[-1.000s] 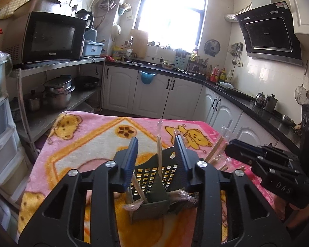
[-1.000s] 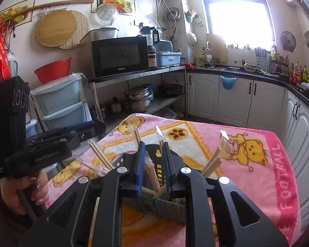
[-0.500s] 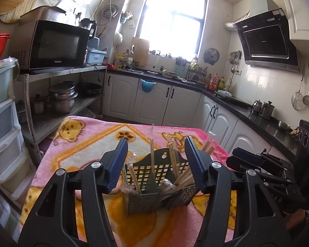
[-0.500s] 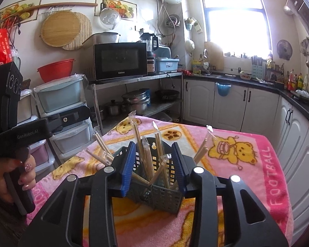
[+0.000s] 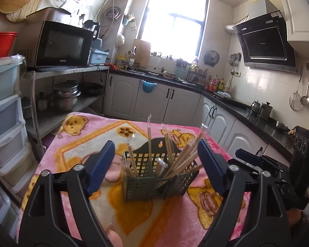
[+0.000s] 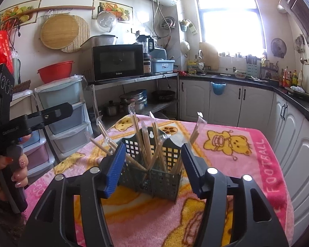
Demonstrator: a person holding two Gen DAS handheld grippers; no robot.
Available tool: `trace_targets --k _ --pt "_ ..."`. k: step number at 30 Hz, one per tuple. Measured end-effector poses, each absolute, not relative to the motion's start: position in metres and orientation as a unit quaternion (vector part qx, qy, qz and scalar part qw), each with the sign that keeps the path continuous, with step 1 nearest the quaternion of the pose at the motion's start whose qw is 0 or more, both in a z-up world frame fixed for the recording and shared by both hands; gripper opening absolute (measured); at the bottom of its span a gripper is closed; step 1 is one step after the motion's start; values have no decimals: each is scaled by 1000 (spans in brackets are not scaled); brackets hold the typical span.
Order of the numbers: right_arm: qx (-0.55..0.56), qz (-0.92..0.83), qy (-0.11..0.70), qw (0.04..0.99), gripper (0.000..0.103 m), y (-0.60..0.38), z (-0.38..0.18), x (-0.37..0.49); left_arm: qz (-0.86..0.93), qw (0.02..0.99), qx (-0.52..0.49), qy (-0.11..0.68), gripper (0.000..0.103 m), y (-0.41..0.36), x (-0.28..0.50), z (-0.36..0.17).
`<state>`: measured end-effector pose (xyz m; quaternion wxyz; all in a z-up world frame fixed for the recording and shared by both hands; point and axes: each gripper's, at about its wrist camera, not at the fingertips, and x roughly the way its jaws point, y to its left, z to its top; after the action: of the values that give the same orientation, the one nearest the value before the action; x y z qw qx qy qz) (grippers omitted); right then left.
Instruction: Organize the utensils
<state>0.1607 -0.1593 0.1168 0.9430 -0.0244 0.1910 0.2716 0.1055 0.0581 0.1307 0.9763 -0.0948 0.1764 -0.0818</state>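
A dark grey perforated caddy [image 5: 142,187] [image 6: 164,181] stands on the pink bear blanket [image 5: 82,140] [image 6: 237,164]. Several plastic-wrapped wooden chopsticks [image 5: 183,156] [image 6: 146,142] lean upright in its compartments. My left gripper [image 5: 155,143] hovers in front of the caddy with its jaws opening; the blue pads [image 5: 101,168] stand clear of the caddy on both sides. My right gripper [image 6: 153,145] faces the caddy from another side, jaws also opening, pads [image 6: 116,164] touching nothing. Each gripper shows in the other's view, the right [image 5: 257,160] and the left [image 6: 41,115], the latter gripped by a hand [image 6: 10,170].
A metal shelf with a microwave [image 6: 117,61] and pots stands beyond the table's far left. Stacked plastic drawers [image 6: 61,113] flank the left side. White cabinets [image 5: 154,103] and a black counter run along the back and right.
Both grippers have backed away from the caddy and spread their jaws. The chopsticks that stood between the pads now rest free in the caddy.
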Motion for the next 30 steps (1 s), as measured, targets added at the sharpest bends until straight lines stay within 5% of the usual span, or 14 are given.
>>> trace_targets --k 11,30 --pt "-24 259 215 941 71 -165 92 148 -86 969 -98 211 92 55 99 100" --pt "-24 223 238 945 90 -167 33 129 -41 958 -87 270 92 40 88 12"
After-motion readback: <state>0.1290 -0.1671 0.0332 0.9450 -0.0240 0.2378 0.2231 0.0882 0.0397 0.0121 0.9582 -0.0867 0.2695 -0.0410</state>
